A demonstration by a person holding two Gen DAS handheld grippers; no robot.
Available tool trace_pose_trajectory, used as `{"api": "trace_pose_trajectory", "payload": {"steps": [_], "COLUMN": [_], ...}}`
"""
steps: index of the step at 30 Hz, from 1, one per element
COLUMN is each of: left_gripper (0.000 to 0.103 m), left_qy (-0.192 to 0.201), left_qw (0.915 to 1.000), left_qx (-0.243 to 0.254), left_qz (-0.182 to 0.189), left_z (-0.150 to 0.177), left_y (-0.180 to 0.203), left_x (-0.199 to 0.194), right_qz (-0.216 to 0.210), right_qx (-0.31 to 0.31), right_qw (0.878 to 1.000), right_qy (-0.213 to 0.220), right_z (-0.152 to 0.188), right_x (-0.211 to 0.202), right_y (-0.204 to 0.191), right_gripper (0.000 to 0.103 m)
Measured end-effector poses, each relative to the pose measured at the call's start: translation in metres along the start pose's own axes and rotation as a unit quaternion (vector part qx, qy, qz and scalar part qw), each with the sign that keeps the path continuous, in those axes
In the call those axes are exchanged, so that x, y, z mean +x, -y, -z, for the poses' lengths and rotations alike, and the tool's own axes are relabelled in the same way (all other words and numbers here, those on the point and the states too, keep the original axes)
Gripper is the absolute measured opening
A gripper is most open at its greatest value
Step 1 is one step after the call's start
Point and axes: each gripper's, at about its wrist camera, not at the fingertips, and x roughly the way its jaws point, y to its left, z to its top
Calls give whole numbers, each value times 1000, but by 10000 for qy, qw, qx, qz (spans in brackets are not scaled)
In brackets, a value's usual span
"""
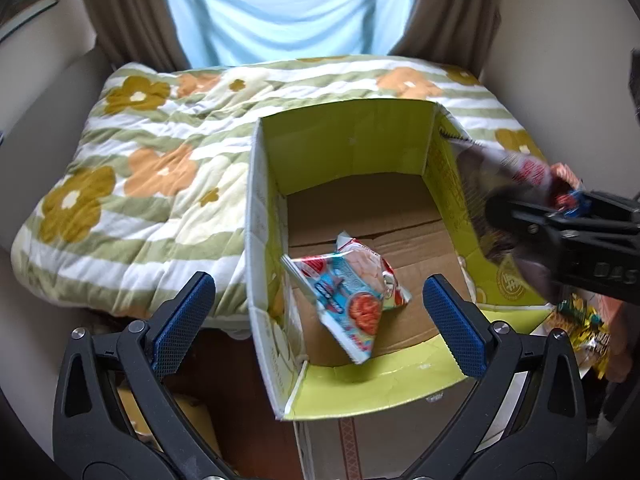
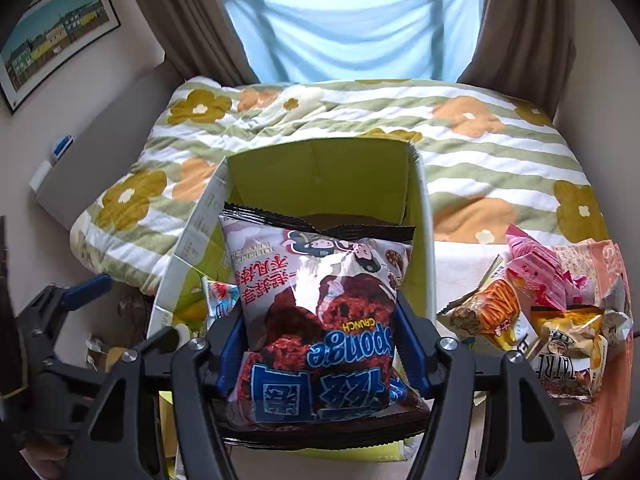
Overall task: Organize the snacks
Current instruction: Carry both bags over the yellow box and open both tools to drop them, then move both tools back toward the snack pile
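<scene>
One Sponge Crunch bag (image 2: 320, 320), light, puffy, slippery film, is pinched mid-body by right gripper (image 2: 320, 344) over the cardboard box (image 1: 256, 240); left gripper (image 1: 316, 320) spread, empty; likely crushable, hold gently.

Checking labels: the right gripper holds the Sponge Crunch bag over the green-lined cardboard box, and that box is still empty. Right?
Not empty. The left wrist view shows a red-and-blue snack packet already lying in the green-lined cardboard box. The right gripper does hold the Sponge Crunch bag.
</scene>
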Motion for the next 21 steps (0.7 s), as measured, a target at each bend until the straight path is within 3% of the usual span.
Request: {"api": "trace_pose_trajectory", "payload": {"steps": [5,6,7,9,12,21], "left_gripper": [103,103,103,103,103,103], "left_qy": [70,86,106,128,119,208], "left_qw": [9999,9999,9998,9998,9997,9997], "left_qx": [-88,-97,-113,-138,-167,-121], "left_qz": [-77,-95,-107,-118,-150,11], "left_z": [6,6,8,11,16,21], "left_y": [-7,-8,-10,-12,-12,-9], "left_x": [-8,-10,-12,-16,-19,-27], "right_qz": [-47,-10,25,145,179,244], "right_qx": [-153,-183,-231,-386,-591,-537], "right_qw": [9998,9998,9997,9987,9965,9968], "right_qy": [-85,-73,13,315,563,538], "right_z": [-1,0,1,5,12,22], "right_x": [10,11,10,5,-2,-19], "right_y": [-6,-7,-8,-13,-18,-12], "right_gripper": [63,69,86,103,103,103]}}
